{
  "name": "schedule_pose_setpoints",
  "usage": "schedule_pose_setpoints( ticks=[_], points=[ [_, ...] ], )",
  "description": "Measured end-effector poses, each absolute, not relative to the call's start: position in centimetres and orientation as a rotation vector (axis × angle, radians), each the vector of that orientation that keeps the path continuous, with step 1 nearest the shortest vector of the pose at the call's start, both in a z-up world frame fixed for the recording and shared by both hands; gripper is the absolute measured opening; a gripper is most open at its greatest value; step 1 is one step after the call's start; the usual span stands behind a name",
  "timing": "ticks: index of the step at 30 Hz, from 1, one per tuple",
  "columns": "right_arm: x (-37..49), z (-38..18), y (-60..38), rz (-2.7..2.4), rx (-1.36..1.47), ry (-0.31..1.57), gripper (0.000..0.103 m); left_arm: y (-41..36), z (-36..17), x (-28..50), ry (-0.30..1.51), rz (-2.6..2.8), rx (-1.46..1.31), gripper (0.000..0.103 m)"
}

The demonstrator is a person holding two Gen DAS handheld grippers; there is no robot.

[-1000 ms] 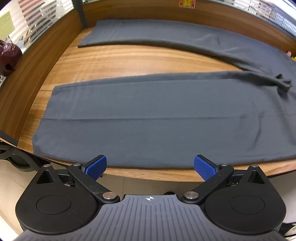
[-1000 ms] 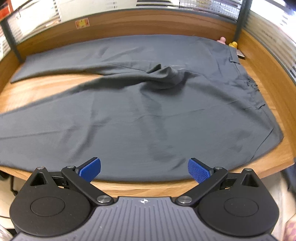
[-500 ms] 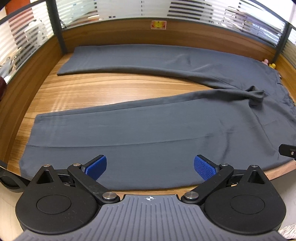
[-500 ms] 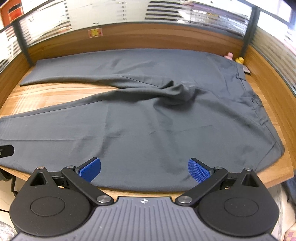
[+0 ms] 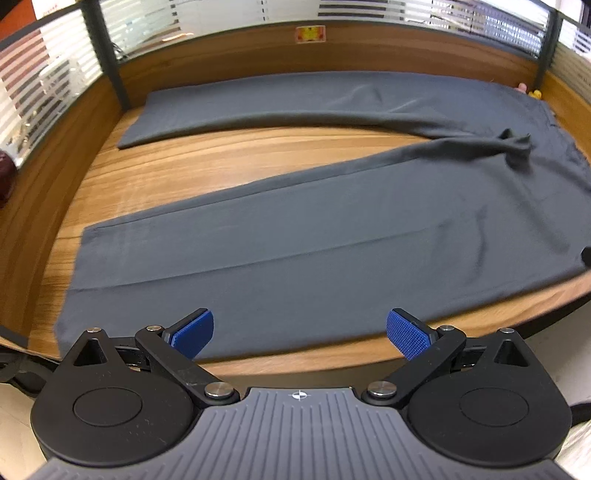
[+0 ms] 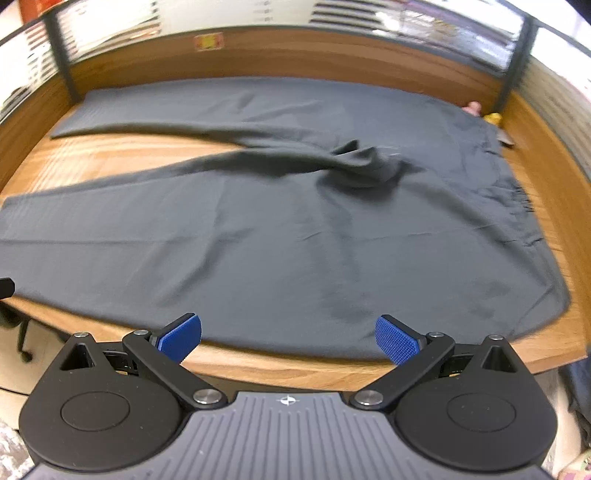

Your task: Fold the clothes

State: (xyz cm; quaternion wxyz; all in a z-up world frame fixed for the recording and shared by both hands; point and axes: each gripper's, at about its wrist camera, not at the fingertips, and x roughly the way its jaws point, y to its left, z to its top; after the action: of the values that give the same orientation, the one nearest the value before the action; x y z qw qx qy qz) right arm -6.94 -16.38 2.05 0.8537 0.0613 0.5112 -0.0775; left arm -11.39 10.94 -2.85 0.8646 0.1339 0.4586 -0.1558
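Left tongs point(image 5: 300, 334) sit spread wide with nothing between the blue pads point(image 5: 406, 338), poised just off the near edge of the table point(image 5: 221, 162) and above the lower part of the near trouser leg. Right tongs point(image 6: 288, 338) are spread wide as well, nothing gripped, blue pads point(image 6: 395, 339) hanging over the near edge where the upper part of the garment lies. Out in front, the dark grey trousers point(image 5: 332, 240) are laid flat across the wooden table, legs splayed in a V: the near leg runs along the front edge with its hem at the left, the far leg point(image 5: 295, 99) stretches along the back wall, and bare wood shows between them. Where the legs meet, the cloth is bunched into a raised crumple point(image 6: 364, 162), and from the right wrist view the waistband end point(image 6: 517, 206) lies toward the right side of the table. A small dark piece of the other tool pokes in at the edge of each view. Beyond the trousers, a wooden wall rims the table, carrying a red and yellow sticker point(image 5: 310, 34) whose writing is too blurred to read. A pink point(image 6: 472, 108) and a yellow small object point(image 6: 493, 118) sit in the far right corner, just past the cloth. Slatted blinds point(image 5: 44, 85) run behind the glass above.
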Motion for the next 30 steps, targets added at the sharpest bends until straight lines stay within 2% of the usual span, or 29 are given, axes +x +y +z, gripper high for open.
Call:
schedule_pose_setpoints(
  ticks=[5,8,15,19,23,26,30],
  points=[
    [-6.2,1.8,-14.0,-0.081,0.082,1.086,0.102,15.0,-3.9,-11.4,0.978,-0.327,0.328,0.101],
    [-5.6,1.8,-11.9,-0.058,0.066,1.086,0.102,18.0,-4.2,-10.9,0.93,-0.414,0.327,0.101],
    [-4.1,0.7,-3.6,0.026,0.078,1.082,0.102,24.9,-4.6,-7.1,1.065,-0.429,0.267,0.102],
    [-3.1,-0.1,1.8,0.112,0.039,1.08,0.102,26.5,-5.7,-7.0,0.968,-0.466,0.539,0.1],
    [-1.6,-0.8,6.3,0.203,0.001,1.068,0.102,27.5,-6.7,-6.7,0.939,-0.555,0.665,0.098],
    [0.1,-1.4,9.5,0.258,-0.046,1.074,0.102,28.1,-7.4,-6.2,0.92,-0.627,0.724,0.093],
    [1.7,-1.4,12.0,0.277,-0.077,1.078,0.102,28.6,-8.0,-5.1,0.919,-0.725,0.761,0.069]
  ],
)
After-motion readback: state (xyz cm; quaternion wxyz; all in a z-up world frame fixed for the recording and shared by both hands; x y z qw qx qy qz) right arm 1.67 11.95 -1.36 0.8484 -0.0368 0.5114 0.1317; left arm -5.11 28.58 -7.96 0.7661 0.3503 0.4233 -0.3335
